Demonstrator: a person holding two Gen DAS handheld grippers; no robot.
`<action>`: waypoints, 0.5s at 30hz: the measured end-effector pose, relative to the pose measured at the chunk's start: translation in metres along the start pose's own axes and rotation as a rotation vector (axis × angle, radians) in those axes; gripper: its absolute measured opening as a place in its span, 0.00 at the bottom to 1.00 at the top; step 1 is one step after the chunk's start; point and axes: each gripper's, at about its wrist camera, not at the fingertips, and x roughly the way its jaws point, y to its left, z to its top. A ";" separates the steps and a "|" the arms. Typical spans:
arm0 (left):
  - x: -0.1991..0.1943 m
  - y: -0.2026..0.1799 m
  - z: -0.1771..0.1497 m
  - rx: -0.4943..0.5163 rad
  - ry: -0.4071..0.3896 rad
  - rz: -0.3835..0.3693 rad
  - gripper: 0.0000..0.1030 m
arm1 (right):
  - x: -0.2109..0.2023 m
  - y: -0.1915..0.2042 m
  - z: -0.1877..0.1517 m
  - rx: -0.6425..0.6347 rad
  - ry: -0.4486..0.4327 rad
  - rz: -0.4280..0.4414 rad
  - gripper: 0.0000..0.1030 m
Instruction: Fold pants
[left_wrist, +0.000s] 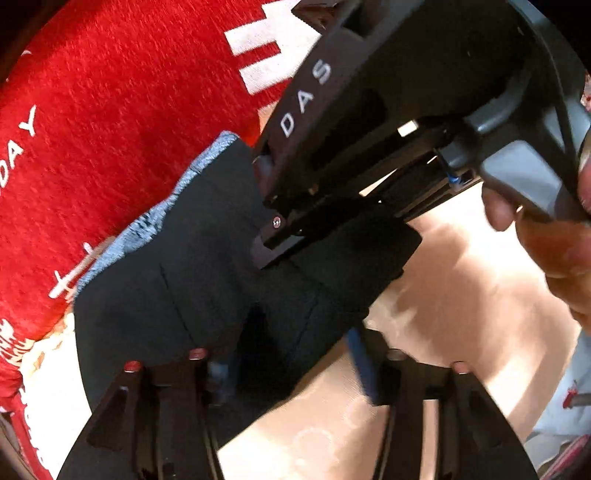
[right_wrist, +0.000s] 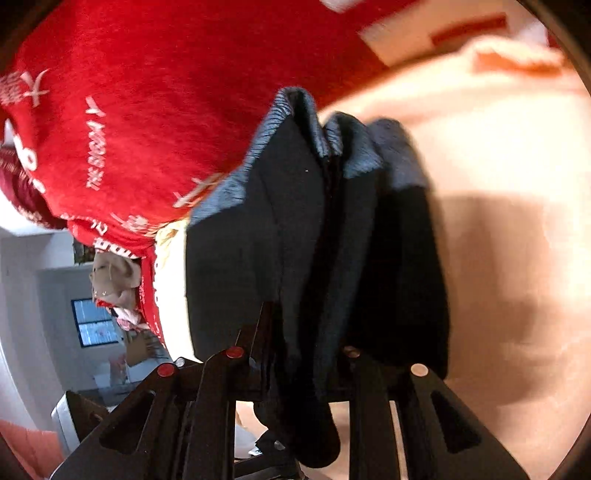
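Over a pale surface (right_wrist: 498, 166) beside red fabric (right_wrist: 147, 110), both grippers (left_wrist: 291, 363) (right_wrist: 295, 360) clamp dark pants (right_wrist: 295, 221).

light: bright, warm, overexposed | shadows: hard | blur: motion smear | edges: fisheye curved, dark corners

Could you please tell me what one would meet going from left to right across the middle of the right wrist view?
Red printed blanket → dark pants, folded in layers with a grey-blue edge → pale, sunlit surface.
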 end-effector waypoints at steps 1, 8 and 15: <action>0.000 0.003 0.000 -0.006 0.001 -0.007 0.72 | 0.000 -0.001 -0.001 -0.009 -0.002 -0.019 0.25; -0.036 0.045 -0.004 -0.086 -0.007 -0.031 0.75 | -0.010 0.009 -0.008 -0.050 -0.013 -0.145 0.33; -0.054 0.118 -0.027 -0.260 -0.020 0.087 0.75 | -0.040 0.016 -0.025 -0.046 -0.072 -0.326 0.36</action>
